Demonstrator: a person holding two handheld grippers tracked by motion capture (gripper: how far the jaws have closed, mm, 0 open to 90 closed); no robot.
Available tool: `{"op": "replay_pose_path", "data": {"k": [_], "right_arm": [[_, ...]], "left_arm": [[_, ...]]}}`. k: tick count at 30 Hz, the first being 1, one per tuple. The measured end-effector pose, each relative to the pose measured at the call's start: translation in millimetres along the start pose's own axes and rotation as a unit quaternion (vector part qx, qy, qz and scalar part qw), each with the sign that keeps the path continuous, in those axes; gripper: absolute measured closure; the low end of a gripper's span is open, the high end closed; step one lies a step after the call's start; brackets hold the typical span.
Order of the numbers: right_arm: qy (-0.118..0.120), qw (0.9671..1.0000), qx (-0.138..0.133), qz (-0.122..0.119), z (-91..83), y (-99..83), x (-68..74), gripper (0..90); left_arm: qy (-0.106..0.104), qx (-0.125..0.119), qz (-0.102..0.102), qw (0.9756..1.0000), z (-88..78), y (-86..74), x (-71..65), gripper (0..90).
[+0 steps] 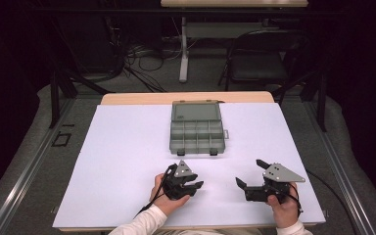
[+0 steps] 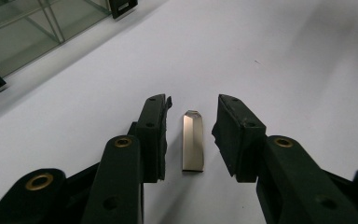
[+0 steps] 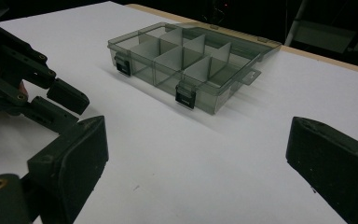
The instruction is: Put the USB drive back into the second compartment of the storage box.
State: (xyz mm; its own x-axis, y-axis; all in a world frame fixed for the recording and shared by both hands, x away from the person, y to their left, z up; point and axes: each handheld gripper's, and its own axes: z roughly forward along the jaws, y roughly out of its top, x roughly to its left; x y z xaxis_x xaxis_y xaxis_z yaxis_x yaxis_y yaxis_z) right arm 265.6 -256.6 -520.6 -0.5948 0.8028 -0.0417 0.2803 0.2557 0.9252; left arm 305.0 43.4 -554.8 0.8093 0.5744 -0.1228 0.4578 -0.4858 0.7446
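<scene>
A small silver metal piece (image 2: pixel 193 144), flat with a slanted far tip, lies on the white table sheet (image 1: pixel 127 161). My left gripper (image 2: pixel 193 102) sits low over it with one jaw on each side. A narrow gap remains on both sides, so the pads do not touch it. In the high view the left gripper (image 1: pixel 197 187) is near the front centre, held by a hand in a white sleeve. My right gripper (image 1: pixel 248 171) rests to its right, jaws wide open with nothing between them (image 3: pixel 198 140). The left gripper (image 3: pixel 51 100) also appears at the left of the right gripper view.
A smoky-grey compartment box (image 1: pixel 196 153) lies open past both grippers, lid folded back, with two black latches toward me. Its compartments (image 3: pixel 182 58) look empty, and its corner (image 2: pixel 18 37) is at upper left. A folding chair (image 1: pixel 259 63) and cables stand beyond the table.
</scene>
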Motion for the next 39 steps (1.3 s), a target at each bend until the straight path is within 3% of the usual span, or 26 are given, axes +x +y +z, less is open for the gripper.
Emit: {"op": "replay_pose_path", "data": {"k": [22,39], "right_arm": [[0.000,1.0000,0.000,-0.001,-0.3,-0.3,-0.7,5.7],[0.002,1.0000,0.003,-0.003,-0.1,-0.3,-0.7,6.5]], "left_arm": [[0.008,0.014,0.014,0.9998,6.0,-2.3,-5.6,73.8],[0.017,0.020,0.020,0.9995,9.7,-3.7,-6.3,76.8]]}}
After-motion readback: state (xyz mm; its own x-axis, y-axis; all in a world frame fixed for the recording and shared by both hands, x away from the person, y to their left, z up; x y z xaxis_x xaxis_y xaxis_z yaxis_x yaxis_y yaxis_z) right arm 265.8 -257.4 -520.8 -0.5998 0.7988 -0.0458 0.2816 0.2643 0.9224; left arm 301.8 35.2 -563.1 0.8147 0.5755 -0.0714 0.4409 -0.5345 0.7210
